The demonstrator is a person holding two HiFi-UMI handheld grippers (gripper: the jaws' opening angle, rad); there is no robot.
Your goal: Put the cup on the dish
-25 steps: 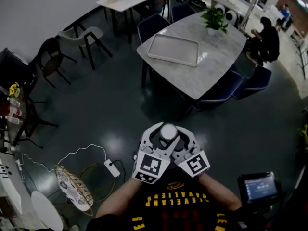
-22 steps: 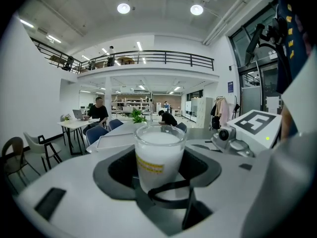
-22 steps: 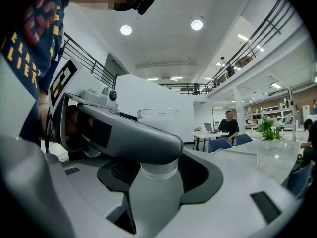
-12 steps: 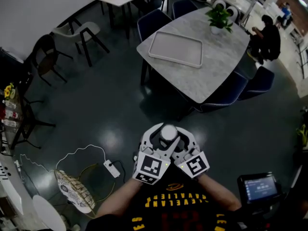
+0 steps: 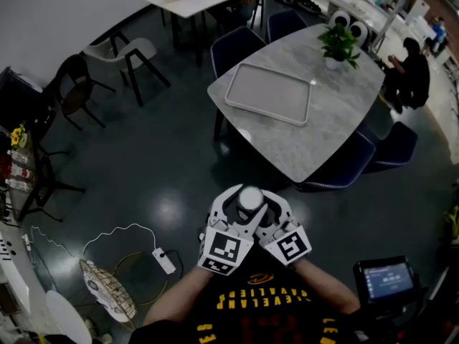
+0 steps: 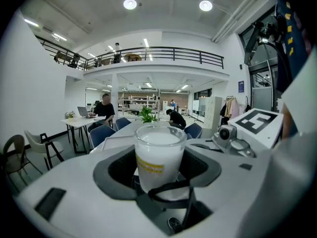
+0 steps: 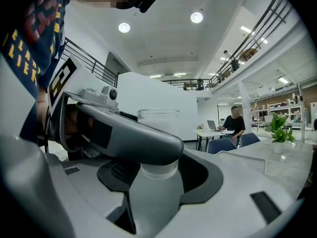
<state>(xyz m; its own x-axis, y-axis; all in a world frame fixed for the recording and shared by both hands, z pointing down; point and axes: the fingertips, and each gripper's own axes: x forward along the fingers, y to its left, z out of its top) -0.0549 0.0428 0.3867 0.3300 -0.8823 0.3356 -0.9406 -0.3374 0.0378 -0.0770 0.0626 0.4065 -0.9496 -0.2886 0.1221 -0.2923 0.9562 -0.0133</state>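
A clear cup (image 5: 251, 197) filled with something white sits upright between both grippers, held close in front of the person's chest. My left gripper (image 5: 238, 208) is shut on the cup (image 6: 158, 155); its curved pads hug the glass on both sides. The right gripper (image 5: 268, 208) crosses it from the other side, and its jaws stand wide around the same cup (image 7: 158, 118). One left jaw lies across the right gripper view. No dish shows; a pale rectangular tray (image 5: 269, 94) lies on the marble table (image 5: 319, 131) ahead.
A potted plant (image 5: 338, 43) stands at the table's far end. Blue chairs (image 5: 337, 165) ring the table, and a person (image 5: 414, 70) sits at its right. On the dark floor at the left lie a power strip (image 5: 164, 261) and cable. A small screen (image 5: 391, 279) is at lower right.
The table with the tray has shifted slightly right and lower in the head view. Both grippers and the cup keep the same pose.
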